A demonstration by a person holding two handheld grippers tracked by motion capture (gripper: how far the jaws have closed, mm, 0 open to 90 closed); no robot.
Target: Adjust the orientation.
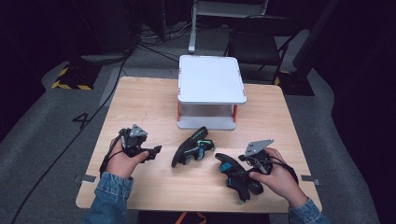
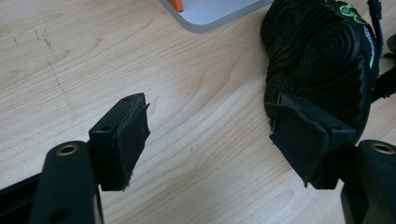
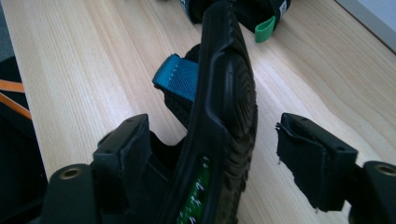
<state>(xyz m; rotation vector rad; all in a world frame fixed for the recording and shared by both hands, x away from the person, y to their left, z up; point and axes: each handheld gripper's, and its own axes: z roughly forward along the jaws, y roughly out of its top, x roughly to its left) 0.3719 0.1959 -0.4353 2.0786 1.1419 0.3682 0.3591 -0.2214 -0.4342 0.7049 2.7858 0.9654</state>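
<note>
Black shoe point(image 3: 219, 116) perhaps between right jaws.

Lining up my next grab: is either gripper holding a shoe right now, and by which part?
Nothing is gripped. The right gripper straddles the near shoe at its sole edge, one pad clear. The left gripper is open beside the middle shoe.

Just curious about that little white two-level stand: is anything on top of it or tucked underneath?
The top of the white stand is bare. The open front of its lower shelf looks bare too; the top covers the space farther back.
</note>
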